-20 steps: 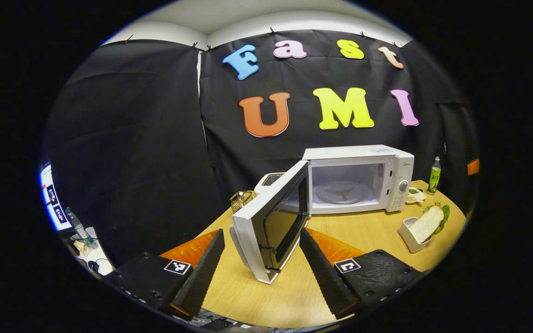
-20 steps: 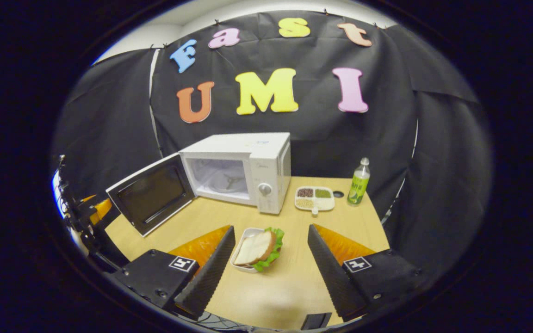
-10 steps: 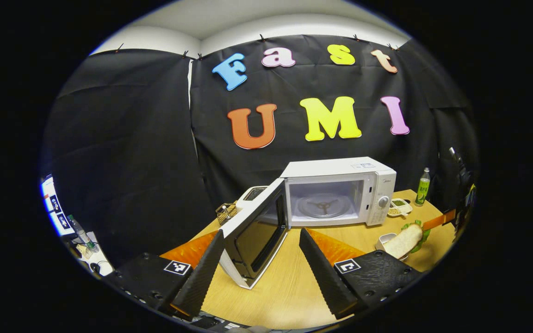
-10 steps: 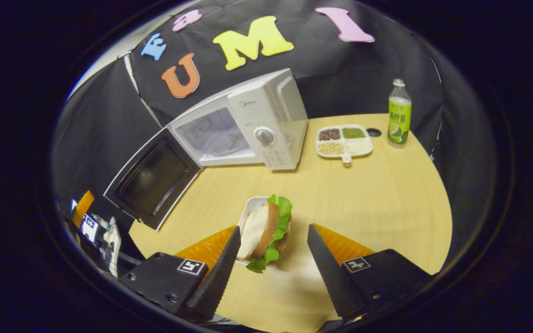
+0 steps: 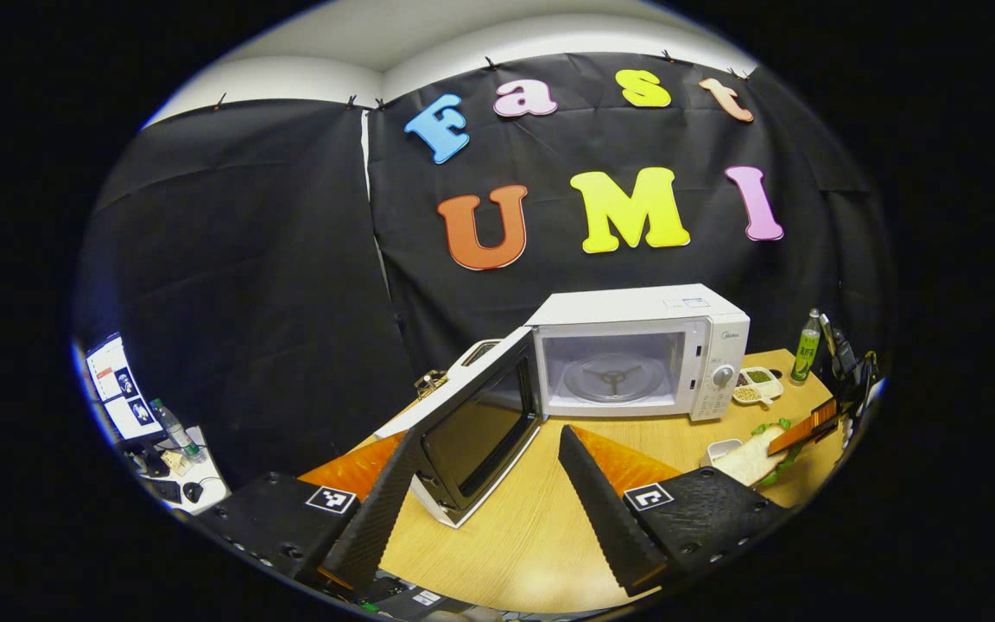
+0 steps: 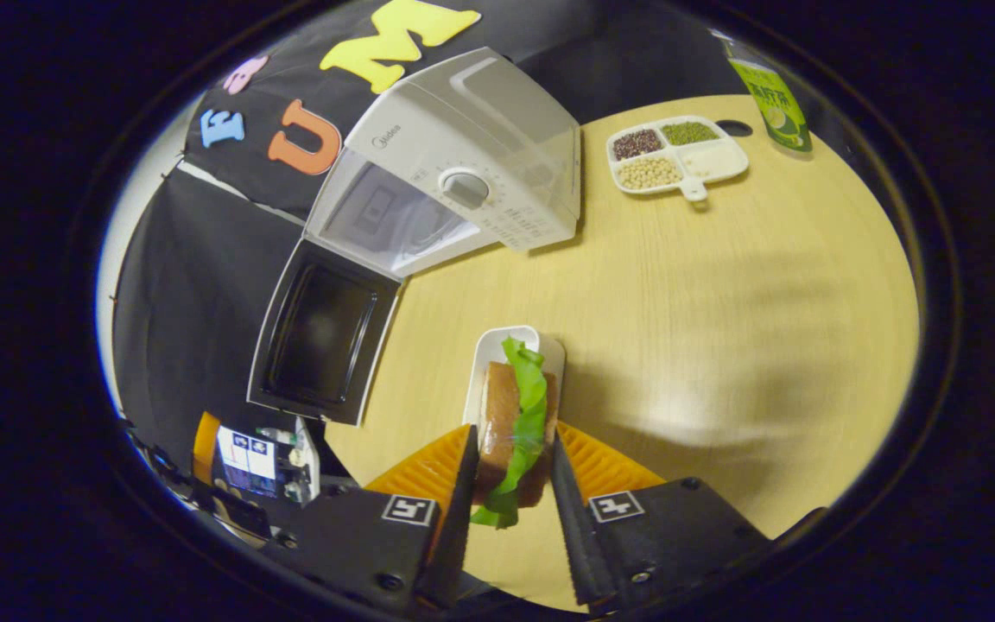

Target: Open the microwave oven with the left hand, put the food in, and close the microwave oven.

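Observation:
The white microwave (image 5: 636,345) stands at the back of the wooden table (image 5: 532,536), cavity bare, its door (image 5: 472,432) swung wide to the left. My left gripper (image 5: 489,441) hangs open just in front of the door, holding nothing. In the right gripper view the sandwich (image 6: 510,415), bread with green lettuce, stands on edge in a small white tray (image 6: 497,350). My right gripper (image 6: 510,441) comes down from above, both fingers pressed against the sandwich's sides. In the left gripper view the sandwich (image 5: 752,458) lies far right with the right gripper (image 5: 808,423) on it.
A divided dish of beans (image 6: 674,155) and a green bottle (image 6: 770,91) stand to the right of the microwave (image 6: 463,173). Behind the open door (image 6: 325,333) are a white appliance (image 5: 480,350) and a wire basket (image 5: 433,380). A cluttered side table (image 5: 169,432) is off to the left.
My right gripper has tipped down over the sandwich and closed its fingers onto it. My left gripper has drawn back a little from the open door.

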A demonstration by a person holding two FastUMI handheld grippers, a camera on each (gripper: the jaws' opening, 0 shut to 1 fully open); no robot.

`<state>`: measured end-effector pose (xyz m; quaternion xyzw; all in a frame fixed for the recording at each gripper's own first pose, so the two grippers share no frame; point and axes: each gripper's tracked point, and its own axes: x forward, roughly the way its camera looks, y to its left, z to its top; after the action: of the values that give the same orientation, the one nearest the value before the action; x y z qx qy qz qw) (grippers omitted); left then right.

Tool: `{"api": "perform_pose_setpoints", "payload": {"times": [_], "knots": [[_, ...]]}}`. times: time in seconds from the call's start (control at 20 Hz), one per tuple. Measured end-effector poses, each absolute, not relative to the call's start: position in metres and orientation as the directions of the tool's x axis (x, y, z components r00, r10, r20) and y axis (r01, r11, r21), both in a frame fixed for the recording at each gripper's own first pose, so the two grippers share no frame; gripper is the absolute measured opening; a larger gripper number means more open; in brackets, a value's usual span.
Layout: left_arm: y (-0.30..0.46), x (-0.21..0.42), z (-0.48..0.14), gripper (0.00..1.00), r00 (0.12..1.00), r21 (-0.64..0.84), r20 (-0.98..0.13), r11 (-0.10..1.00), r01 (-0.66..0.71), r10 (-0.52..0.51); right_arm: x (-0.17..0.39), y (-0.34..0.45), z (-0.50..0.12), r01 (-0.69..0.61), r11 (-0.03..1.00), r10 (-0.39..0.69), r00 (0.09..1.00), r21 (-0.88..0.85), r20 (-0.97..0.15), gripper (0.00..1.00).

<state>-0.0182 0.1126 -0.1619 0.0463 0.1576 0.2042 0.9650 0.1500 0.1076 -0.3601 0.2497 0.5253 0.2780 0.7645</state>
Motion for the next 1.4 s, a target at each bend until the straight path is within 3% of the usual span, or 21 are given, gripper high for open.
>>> {"api": "perform_pose_setpoints", "payload": {"times": [0.2,0.25,0.45,0.95,1.25,1.4], "knots": [[0.119,-0.023,-0.155,0.97,0.863,0.161,-0.273,0.905,-0.394,0.424,0.149,0.108,-0.35,-0.134,0.705,0.703,0.257,0.696,-0.663,0.31],[0.122,-0.024,-0.155,0.96,0.863,0.157,-0.272,0.904,-0.397,0.426,0.15,0.107,-0.345,-0.137,0.703,0.705,0.262,0.698,-0.659,0.39],[0.129,-0.023,-0.157,0.97,0.879,0.131,-0.269,0.919,-0.371,0.393,0.152,0.114,-0.308,-0.142,0.674,0.725,0.319,0.725,-0.611,0.37],[0.158,0.003,-0.156,0.97,0.955,0.146,-0.272,0.986,-0.082,0.119,0.178,0.216,-0.217,-0.074,0.57,0.645,0.657,0.818,-0.39,0.37],[0.175,0.005,-0.158,0.97,0.967,0.125,-0.252,0.992,-0.005,0.037,0.249,0.299,-0.235,-0.031,0.532,0.468,0.844,0.846,-0.263,0.37],[0.186,0.005,-0.165,0.97,0.967,0.126,-0.252,0.992,0.0,0.032,0.292,0.34,-0.25,-0.01,0.47,0.407,0.89,0.883,-0.206,0.37]]}}
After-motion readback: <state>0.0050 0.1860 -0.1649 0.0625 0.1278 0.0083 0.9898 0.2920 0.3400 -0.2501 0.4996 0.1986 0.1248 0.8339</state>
